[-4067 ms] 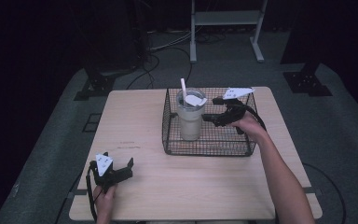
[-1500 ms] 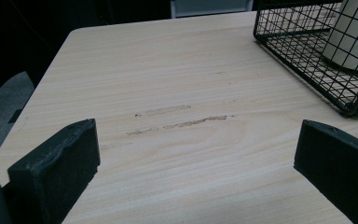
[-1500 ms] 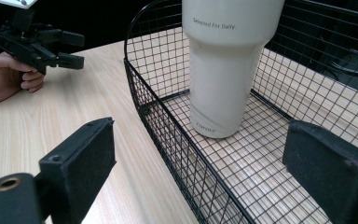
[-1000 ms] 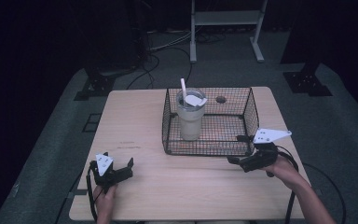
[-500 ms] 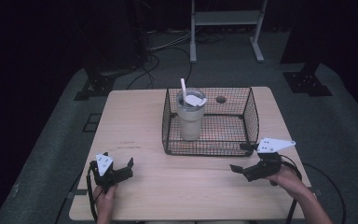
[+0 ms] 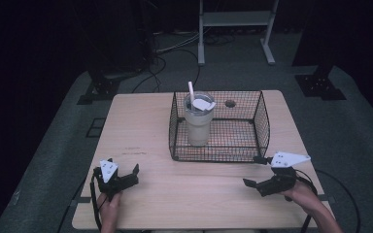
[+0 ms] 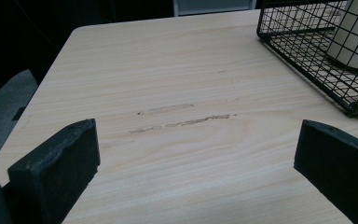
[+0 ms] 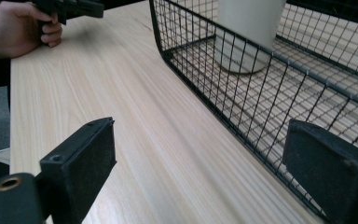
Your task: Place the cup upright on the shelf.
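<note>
Currently both grippers sit low over the light wooden table (image 6: 199, 194), near the person's edge, nothing between the jaws of either. Left gripper (image 6: 121, 177): jaws spread wide, only bare tabletop with a few scuff marks (image 7: 182, 122) between them in the left gripper view. It's at the near-left corner, well apart from the black wire-mesh basket (image 6: 262, 116).

Right gripper (image 6: 255, 171): jaws also wide apart and empty, held at the near-right, just beside the basket's near-right corner. In the right gripper view the basket's near wall (image 8: 242, 74) runs diagonally between the jaws; whether the far jaw touches the wire can't be told.

Basket stands at mid-table toward the far edge. Inside, in its left half: an upright cream tumbler (image 6: 198, 124) with a white straw (image 6: 191, 91) and a lid tab on top. Rest of the basket floor is bare mesh. A round hole in the tabletop (image 6: 230, 103) shows behind the basket.

Person's left hand (image 8: 21, 28) shows top-left in the right gripper view, wrapped on the other gripper.
</note>
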